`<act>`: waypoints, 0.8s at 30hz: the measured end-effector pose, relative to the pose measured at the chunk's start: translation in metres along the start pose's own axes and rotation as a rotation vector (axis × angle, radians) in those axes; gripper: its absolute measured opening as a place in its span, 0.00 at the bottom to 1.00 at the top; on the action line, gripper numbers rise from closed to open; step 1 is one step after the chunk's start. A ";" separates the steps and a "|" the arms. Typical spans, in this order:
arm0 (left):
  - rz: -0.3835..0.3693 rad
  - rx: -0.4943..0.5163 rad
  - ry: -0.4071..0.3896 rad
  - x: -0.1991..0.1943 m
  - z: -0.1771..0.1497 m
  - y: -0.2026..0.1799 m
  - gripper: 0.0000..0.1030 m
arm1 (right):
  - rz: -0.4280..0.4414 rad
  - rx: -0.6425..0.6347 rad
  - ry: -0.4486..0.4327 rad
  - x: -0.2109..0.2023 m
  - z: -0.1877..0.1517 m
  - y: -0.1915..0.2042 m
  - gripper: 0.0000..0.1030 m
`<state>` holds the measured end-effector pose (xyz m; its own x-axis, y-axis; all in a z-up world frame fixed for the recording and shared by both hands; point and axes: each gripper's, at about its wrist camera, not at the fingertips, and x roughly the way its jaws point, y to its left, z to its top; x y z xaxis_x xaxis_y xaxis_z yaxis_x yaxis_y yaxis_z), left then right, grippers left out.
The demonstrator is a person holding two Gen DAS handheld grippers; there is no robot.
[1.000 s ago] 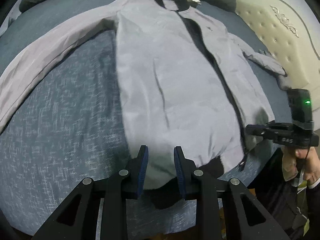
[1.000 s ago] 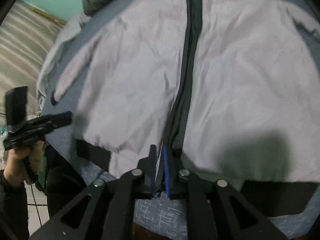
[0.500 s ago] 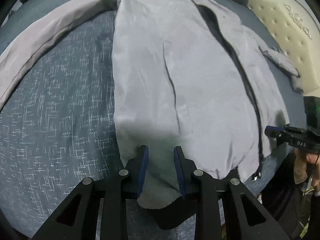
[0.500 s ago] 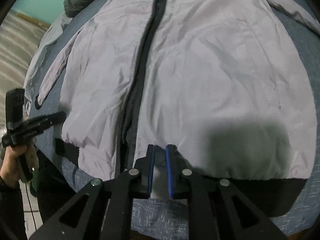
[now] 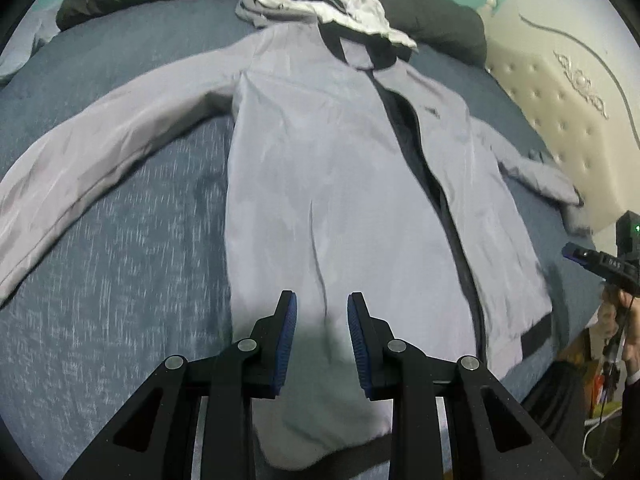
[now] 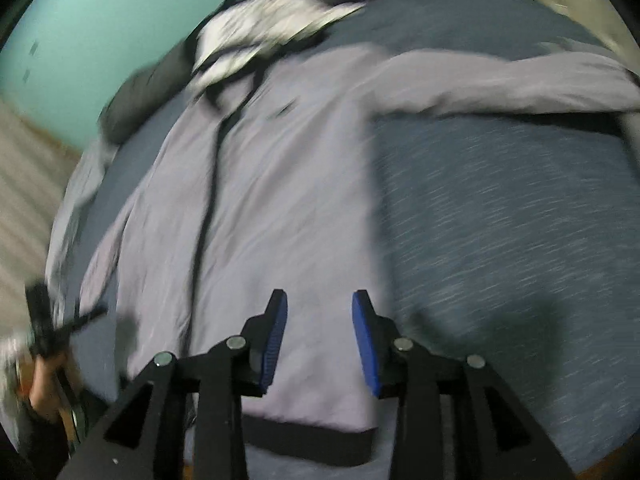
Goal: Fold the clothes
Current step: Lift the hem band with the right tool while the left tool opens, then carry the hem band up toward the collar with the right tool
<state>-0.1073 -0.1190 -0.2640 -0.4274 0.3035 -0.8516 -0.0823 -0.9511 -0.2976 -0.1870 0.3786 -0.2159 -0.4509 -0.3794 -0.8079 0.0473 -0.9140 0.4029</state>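
Grey jacket [image 5: 344, 184] flat on bed [image 5: 120, 280]; left gripper [image 5: 320, 316] part-open, empty; right gripper [image 6: 318, 312] opening, empty: pinch near hem [image 6: 312, 440] corners evenly

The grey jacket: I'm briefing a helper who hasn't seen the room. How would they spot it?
Look at the blue bedspread that covers the bed. The grey jacket lies flat on it, sleeves spread, dark zip down the front. Unlike the crumpled white garment at its collar, it is laid out.

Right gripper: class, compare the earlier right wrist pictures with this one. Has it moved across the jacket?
Yes. The right gripper, jaws opening, has shifted from over the dark zipper strip rightward toward the jacket side edge.
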 end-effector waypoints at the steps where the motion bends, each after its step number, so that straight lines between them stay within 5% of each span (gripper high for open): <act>1: -0.003 -0.002 -0.009 -0.001 0.003 0.002 0.28 | -0.013 0.031 -0.030 -0.007 0.009 -0.017 0.36; 12: -0.011 0.032 -0.094 0.027 0.047 -0.022 0.28 | -0.154 0.313 -0.296 -0.060 0.087 -0.183 0.51; 24: -0.007 0.000 -0.136 0.059 0.062 -0.024 0.32 | -0.239 0.473 -0.434 -0.077 0.128 -0.277 0.55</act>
<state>-0.1865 -0.0822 -0.2799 -0.5453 0.2994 -0.7829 -0.0860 -0.9491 -0.3031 -0.2794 0.6796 -0.2109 -0.7219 0.0067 -0.6919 -0.4474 -0.7673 0.4594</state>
